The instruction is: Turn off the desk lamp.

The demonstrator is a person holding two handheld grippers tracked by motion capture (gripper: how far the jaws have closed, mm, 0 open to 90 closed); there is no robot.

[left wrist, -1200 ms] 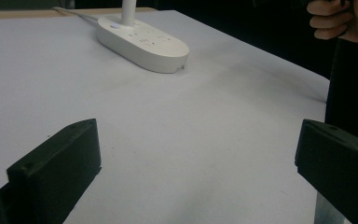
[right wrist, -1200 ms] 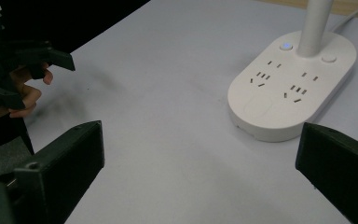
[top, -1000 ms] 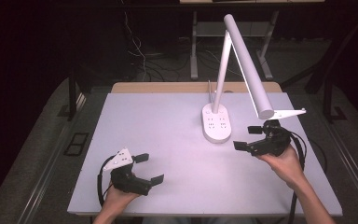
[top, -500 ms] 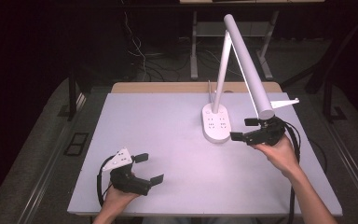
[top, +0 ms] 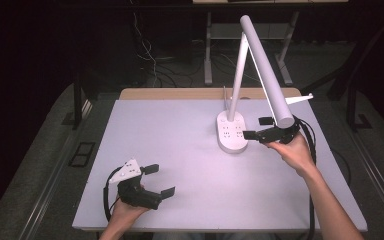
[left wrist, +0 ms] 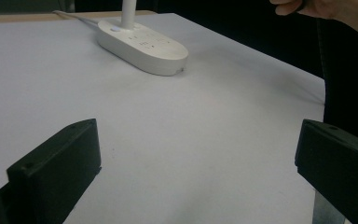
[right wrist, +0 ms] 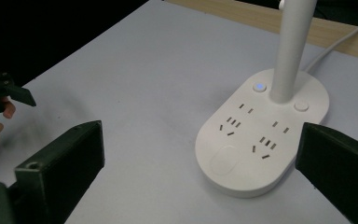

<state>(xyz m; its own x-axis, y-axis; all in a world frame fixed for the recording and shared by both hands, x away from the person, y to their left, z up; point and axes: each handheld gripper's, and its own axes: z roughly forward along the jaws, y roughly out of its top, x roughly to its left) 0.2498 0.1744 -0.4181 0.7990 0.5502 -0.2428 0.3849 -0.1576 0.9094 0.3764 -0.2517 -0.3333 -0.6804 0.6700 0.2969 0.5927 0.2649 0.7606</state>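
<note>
Overall, a white table [top: 180, 150] takes up most of the high view, with a bare wooden strip along its far edge and dark floor around it. Next in size, a white desk lamp [top: 257, 55] stands on the far right part of the table: its upright post rises from the base and its long tubular head slopes down toward the right, ending just above the right gripper. The lamp's oval base [top: 231, 134] lies flat on the table and carries several socket outlets on its top face; in the right gripper view a small round button glowing blue [right wrist: 259, 87] sits beside the post, a second plain round button [right wrist: 301, 106] sits on the post's other side, and an oval pad [right wrist: 225, 160] lies at the near end. A white cable [right wrist: 335, 44] leaves the base toward the wooden strip. The right gripper [top: 258, 128] is held in the person's right hand [top: 294, 152] just to the right of the base, jaws spread wide with one tip close to the base edge; contact cannot be confirmed. It grasps nothing. The left gripper [top: 159, 180] rests low at the near left of the table in the left hand [top: 127, 212], well apart from the lamp, jaws likewise spread and empty, a grey three-cornered plate [top: 127, 170] on top.
</note>
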